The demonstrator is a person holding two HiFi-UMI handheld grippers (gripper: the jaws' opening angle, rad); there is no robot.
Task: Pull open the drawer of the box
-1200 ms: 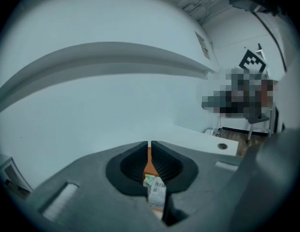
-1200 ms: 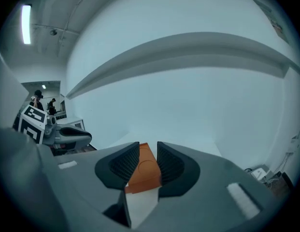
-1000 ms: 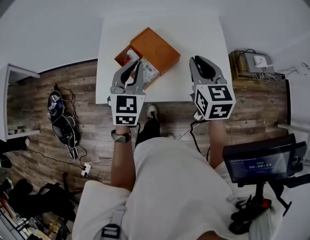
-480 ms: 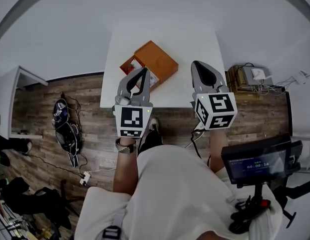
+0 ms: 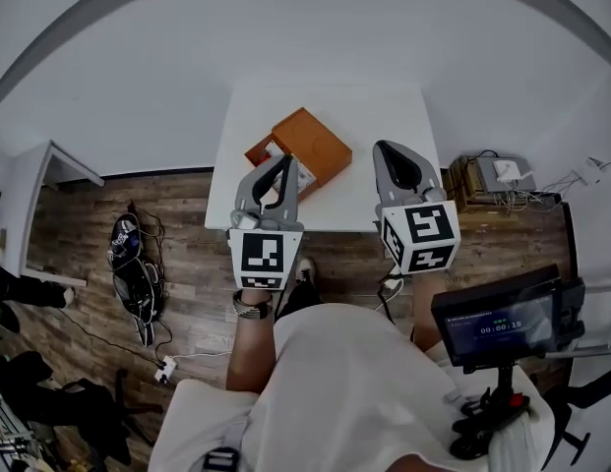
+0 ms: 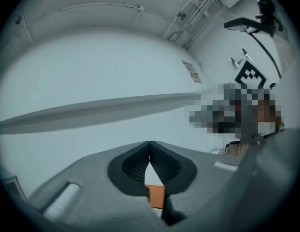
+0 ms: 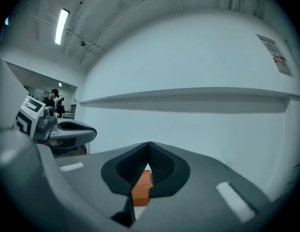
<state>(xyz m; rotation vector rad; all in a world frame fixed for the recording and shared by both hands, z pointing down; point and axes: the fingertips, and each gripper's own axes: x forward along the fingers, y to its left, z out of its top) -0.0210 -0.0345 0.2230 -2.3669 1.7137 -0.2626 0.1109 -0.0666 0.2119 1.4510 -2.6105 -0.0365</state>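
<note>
Left gripper [image 5: 285, 159], right gripper [image 5: 382, 149] higher; screen timer [image 5: 500, 328] 00:00:15

- Screen [image 5: 502, 327] at lower right of head view: pale timer digits 00:00:15 (the small line above too fine to read).
- Left cube [image 5: 265, 257] and right cube [image 5: 420, 236]: black-and-white square code patterns, no letters or numbers.
- Wall notice [image 7: 277, 58] in right gripper view: small print with a red mark, not legible.
</note>
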